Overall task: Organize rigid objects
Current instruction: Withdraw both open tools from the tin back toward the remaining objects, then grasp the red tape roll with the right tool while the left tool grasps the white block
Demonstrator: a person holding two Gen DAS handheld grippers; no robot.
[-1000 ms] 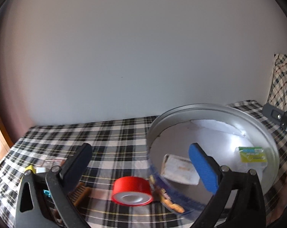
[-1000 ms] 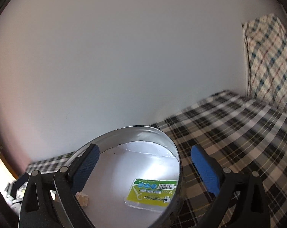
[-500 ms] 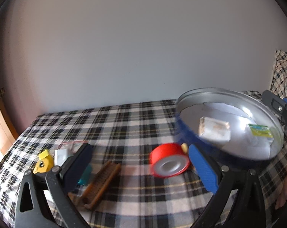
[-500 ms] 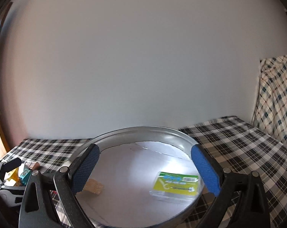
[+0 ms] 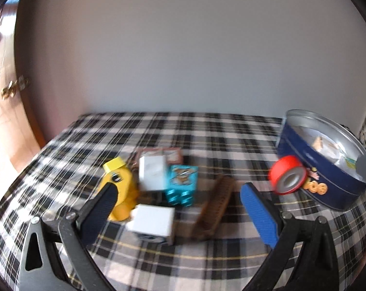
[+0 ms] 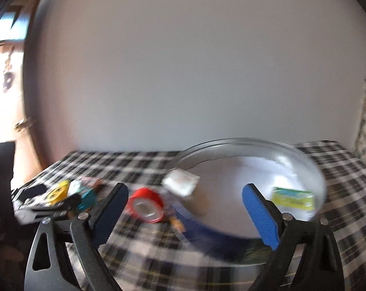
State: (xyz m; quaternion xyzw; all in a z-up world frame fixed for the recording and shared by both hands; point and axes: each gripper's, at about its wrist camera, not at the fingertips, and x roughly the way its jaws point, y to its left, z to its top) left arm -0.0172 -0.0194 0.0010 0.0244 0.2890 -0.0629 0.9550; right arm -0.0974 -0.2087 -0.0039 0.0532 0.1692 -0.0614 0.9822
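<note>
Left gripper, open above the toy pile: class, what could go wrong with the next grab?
1. The left gripper is open over tightly packed pieces: the yellow toy, white blocks and teal block. Closing may catch two.
2. The red tape roll rests on edge against the tin; a nudge could roll it.

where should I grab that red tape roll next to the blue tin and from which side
Probably across its width, one finger on each flat face. The red tape roll stands on edge on the checked cloth, its open core facing the left gripper, and it appears to lean against the blue tin. Come from above: the tin seems to block a level approach to the back face.
</note>
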